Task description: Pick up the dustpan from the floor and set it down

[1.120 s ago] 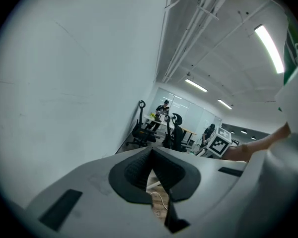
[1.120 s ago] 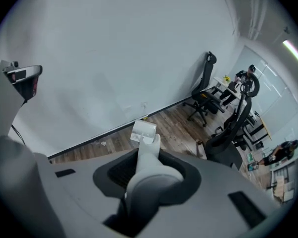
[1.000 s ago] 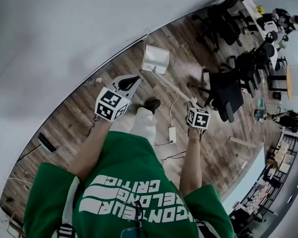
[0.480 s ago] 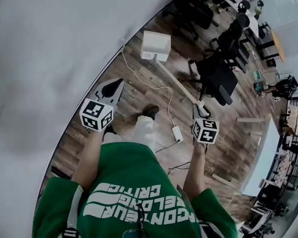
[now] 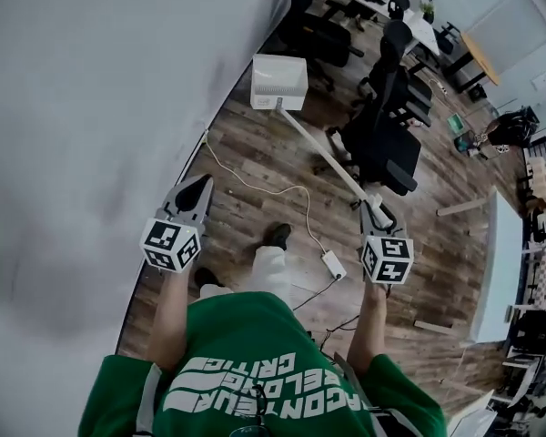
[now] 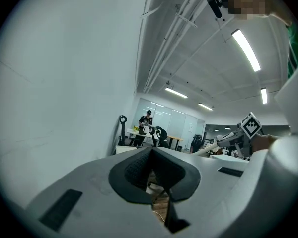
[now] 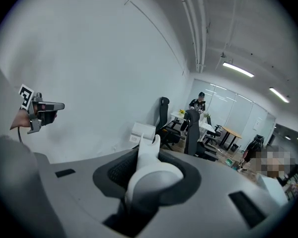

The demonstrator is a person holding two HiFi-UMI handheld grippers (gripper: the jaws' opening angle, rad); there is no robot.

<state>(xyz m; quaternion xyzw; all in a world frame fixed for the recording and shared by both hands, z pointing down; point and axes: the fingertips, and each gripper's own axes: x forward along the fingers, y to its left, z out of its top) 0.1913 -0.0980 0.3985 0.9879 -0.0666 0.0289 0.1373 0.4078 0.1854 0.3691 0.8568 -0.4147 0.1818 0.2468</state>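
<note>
while right tongs [image 5: 374, 207] grip the dustpan handle [image 5: 323, 157] near the wall [image 5: 118, 107], left tongs [image 5: 202, 183] sit closed, empty.

Bright o/h light, fisheye-warped edges

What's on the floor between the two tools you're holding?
The head view shows a white cable winding across the wood floor to a small white adapter, with the person's dark shoe beside it.

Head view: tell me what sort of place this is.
Most likely an open-plan office: black swivel chairs stand near desks on a wood-plank floor, and the left gripper view shows glass partitions under ceiling strip lights.
</note>
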